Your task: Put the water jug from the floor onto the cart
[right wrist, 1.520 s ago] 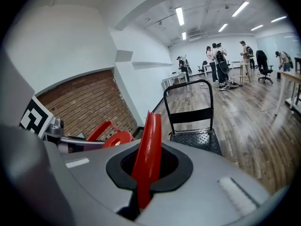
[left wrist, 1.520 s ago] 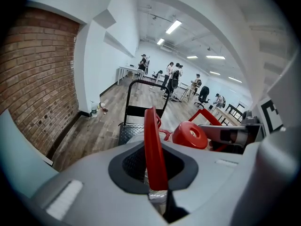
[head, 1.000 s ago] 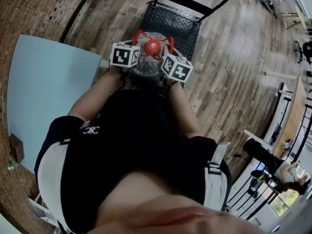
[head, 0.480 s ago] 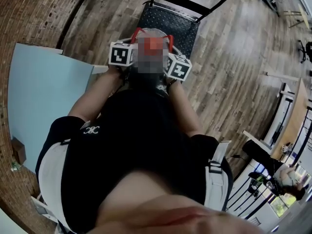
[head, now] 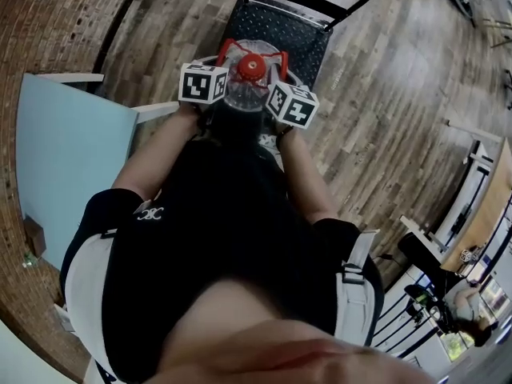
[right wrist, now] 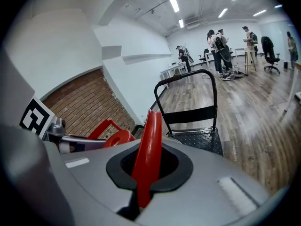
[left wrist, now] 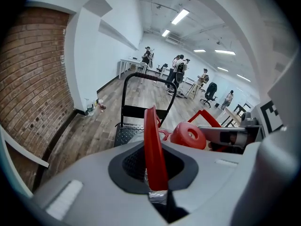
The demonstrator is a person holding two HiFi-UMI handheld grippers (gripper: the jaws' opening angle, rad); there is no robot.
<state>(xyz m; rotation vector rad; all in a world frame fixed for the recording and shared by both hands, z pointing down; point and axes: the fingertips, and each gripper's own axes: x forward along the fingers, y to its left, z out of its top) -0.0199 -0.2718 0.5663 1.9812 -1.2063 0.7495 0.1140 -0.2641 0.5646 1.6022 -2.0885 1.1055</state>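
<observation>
Our left gripper stays clenched on the red handle of the water jug, which hangs off the floor between our hands. Our right gripper clamps the handle's other side. Over the past second we have carried the jug forward to the near edge of the cart, so lowering it looks next.

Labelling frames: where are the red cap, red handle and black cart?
Round red jug cap (head: 250, 67): head view, top.
Red plastic jug handle (right wrist: 149, 135): right gripper view, strap.
Black metal cart (head: 308, 37): head view, deck.
</observation>
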